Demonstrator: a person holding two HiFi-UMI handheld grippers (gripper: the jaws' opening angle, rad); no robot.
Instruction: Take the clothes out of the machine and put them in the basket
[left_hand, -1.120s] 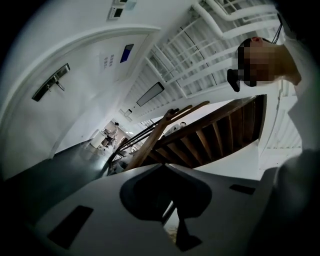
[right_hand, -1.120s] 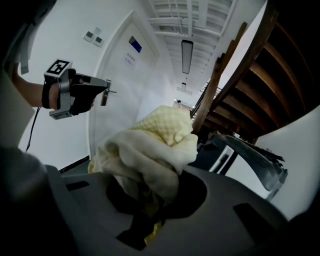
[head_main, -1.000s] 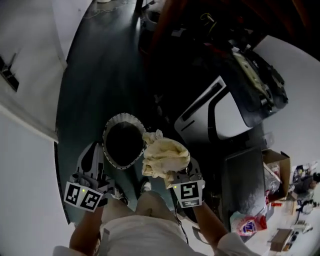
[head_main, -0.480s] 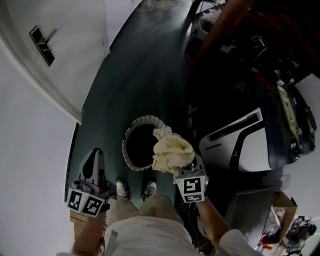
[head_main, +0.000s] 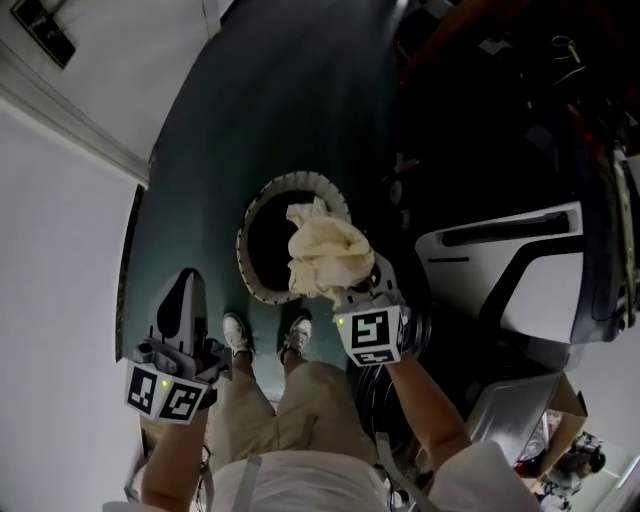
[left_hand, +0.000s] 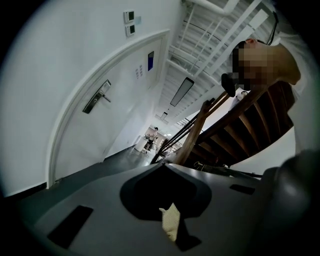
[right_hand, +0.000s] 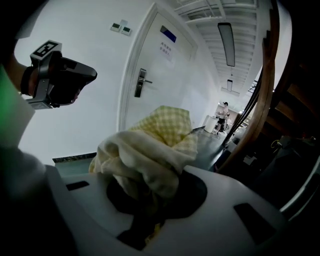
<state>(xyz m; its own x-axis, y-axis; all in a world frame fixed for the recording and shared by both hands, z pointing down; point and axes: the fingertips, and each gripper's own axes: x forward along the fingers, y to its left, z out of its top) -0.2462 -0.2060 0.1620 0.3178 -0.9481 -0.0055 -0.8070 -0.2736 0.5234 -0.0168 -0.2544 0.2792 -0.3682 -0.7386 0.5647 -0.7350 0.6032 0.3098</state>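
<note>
fingers (right_hand: 240, 200) of right gripper (head_main: 345, 292) clamp yellow checked cloth (head_main: 325, 250) near basket (head_main: 300, 180); left gripper's (head_main: 187, 285) pressed together.

left gripper (head_main: 187, 285): near left, points far, jaws together, a small pale scrap (left_hand: 170, 223) caught between them | right gripper (head_main: 352, 298): to its right, tipped down, jaws squeezed on a bunched yellow cloth (head_main: 325, 255) | left arm (head_main: 168, 462), right arm (head_main: 428, 402): both bare, reaching forward, well apart
</note>
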